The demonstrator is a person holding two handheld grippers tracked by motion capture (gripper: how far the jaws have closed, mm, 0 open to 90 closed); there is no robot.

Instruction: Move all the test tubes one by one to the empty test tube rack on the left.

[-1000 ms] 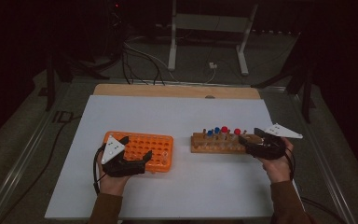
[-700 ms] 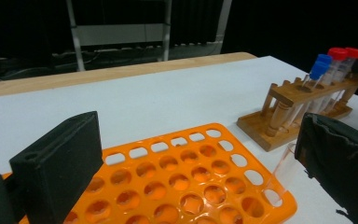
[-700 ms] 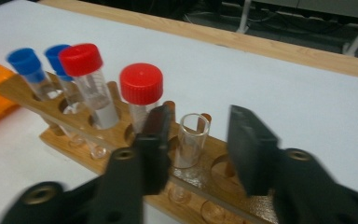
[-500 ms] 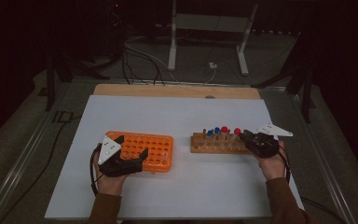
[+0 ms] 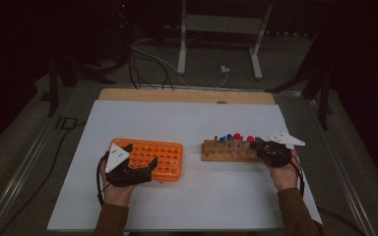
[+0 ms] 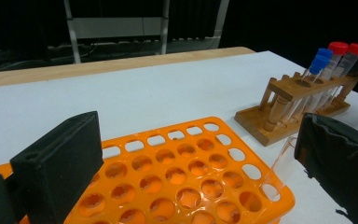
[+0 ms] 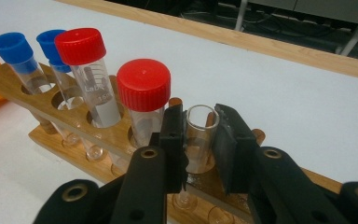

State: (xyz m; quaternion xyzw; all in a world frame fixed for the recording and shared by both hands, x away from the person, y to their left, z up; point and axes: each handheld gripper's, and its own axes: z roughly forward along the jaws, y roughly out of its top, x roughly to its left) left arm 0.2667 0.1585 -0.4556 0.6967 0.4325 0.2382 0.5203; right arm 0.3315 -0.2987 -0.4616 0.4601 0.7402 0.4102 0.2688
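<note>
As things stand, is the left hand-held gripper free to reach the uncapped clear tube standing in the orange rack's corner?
Probably yes: the left hand-held gripper is open, and the uncapped clear tube stands just inside its right pad at the orange plastic rack corner, with nothing between.

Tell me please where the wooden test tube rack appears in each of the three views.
High view: wooden rack right of centre, beside the right gripper.
Left gripper view: upper right, beyond the orange rack.
Right gripper view: across the left and centre, behind the jaws.
Shared landmark: the red caps.
</note>
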